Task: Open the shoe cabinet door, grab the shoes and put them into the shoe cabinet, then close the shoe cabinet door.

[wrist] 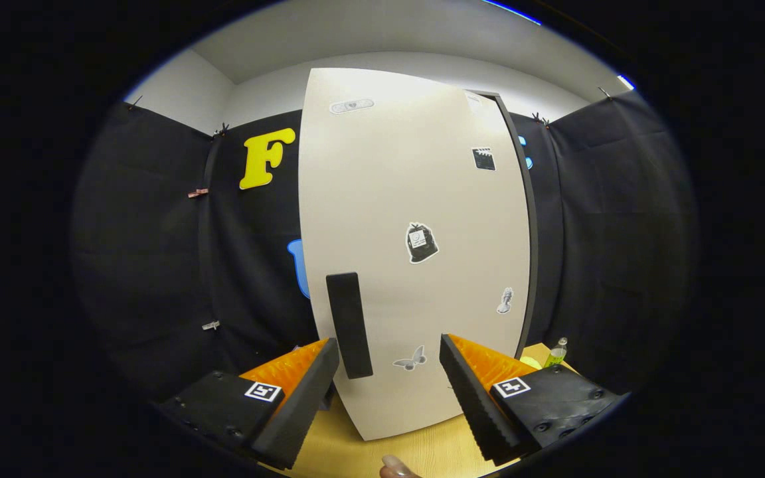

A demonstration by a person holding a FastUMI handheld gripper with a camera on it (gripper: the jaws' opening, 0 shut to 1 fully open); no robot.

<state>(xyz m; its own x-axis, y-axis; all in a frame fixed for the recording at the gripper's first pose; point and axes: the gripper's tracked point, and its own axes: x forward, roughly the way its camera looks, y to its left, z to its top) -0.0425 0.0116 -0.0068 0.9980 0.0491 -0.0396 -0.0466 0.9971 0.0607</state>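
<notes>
Shoe cabinet door (416, 219): upright on table (422, 448), looks shut. Black handle (349, 325) near left edge, just ahead of hand-held gripper (389, 362); fingers spread wide, empty, aligned apparently for handle.

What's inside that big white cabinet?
The cabinet door is shut, so its inside is hidden. Stickers and a dark handle sit on its front. The hand-held gripper is open just before it.
</notes>
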